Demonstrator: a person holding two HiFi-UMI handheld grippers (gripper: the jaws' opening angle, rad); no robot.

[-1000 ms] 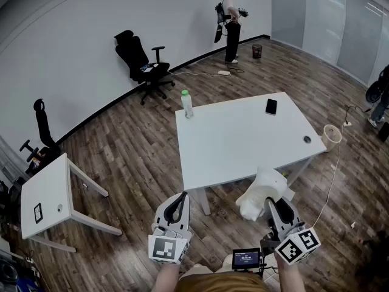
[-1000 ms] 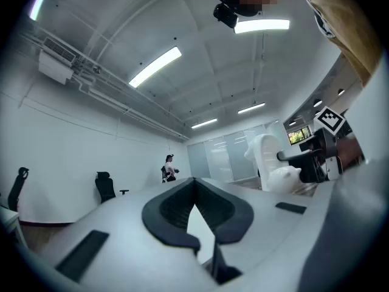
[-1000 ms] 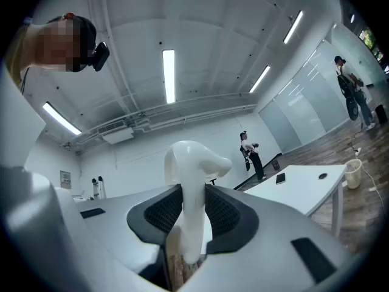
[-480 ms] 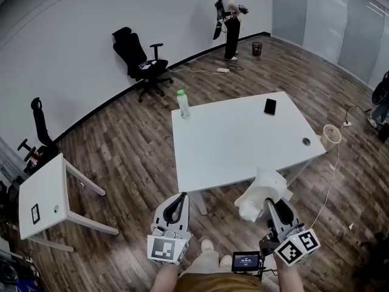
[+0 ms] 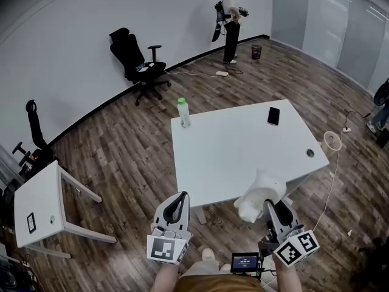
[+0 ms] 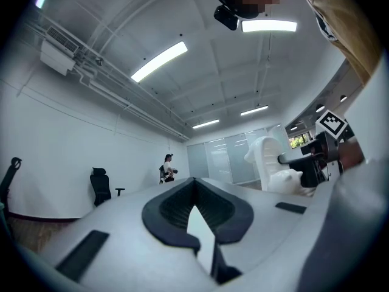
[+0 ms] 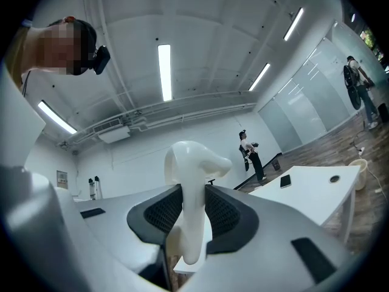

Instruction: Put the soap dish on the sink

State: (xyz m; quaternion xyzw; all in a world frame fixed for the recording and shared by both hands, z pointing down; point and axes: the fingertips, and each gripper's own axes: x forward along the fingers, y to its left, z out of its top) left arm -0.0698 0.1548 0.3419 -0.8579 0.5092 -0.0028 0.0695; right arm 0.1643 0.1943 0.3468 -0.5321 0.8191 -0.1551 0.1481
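My right gripper [image 5: 271,205] is shut on a white, curved soap dish [image 5: 261,192], held low in front of me just off the near edge of the white table [image 5: 231,148]. In the right gripper view the soap dish [image 7: 191,181] stands upright between the dark pads, clamped by the right gripper [image 7: 193,216]. My left gripper [image 5: 177,209] hangs to the left over the wood floor, its jaws together with nothing in them. In the left gripper view, the left gripper [image 6: 196,210] shows its pads meeting, and the soap dish [image 6: 272,163] sits at the right. No sink is in view.
On the table stand a green-capped bottle [image 5: 182,112] and a black phone [image 5: 273,115]. A black office chair [image 5: 135,64] and a person [image 5: 231,20] are by the far wall. A small white table [image 5: 37,204] stands left; a cable coil [image 5: 332,141] lies right.
The room has drifted slightly in the head view, the table edge sliding a little nearer. Both grippers keep the same pose and the soap dish stays clamped.
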